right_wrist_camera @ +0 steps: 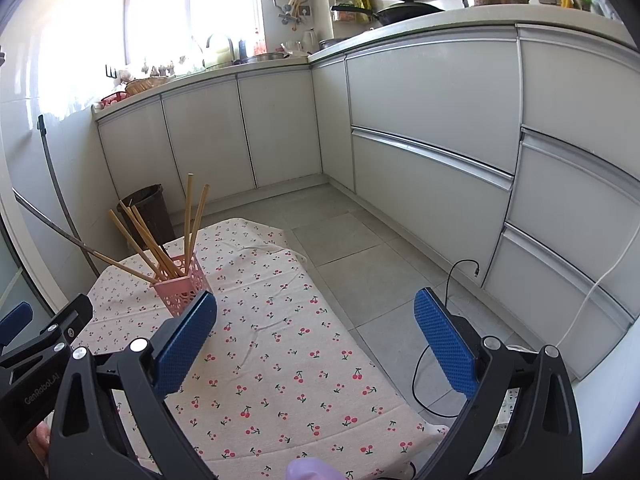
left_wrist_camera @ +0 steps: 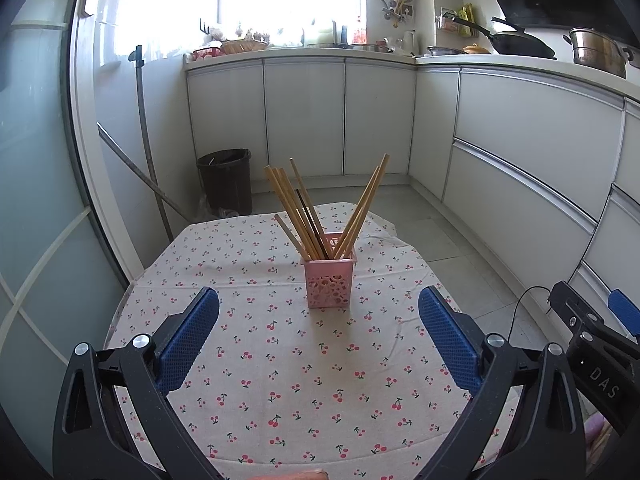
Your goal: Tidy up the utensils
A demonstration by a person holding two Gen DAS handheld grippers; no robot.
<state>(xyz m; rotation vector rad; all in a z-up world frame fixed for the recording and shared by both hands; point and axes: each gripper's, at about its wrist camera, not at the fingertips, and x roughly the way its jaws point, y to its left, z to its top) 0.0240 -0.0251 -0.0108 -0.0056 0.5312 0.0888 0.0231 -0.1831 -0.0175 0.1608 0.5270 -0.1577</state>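
Fanning from a pink holder [left_wrist_camera: 329, 276], wooden chopsticks [left_wrist_camera: 304, 210] stand upright; both tools gape empty.

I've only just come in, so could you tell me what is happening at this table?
A person holds a hand-held gripper in each hand over a table with a cherry-print cloth. The left hand-held gripper and the right hand-held gripper are both open and hold nothing. The chopsticks all stand, fanned out, in a pink holder on the cloth. No loose utensils show on the cloth, so the tidying looks finished.
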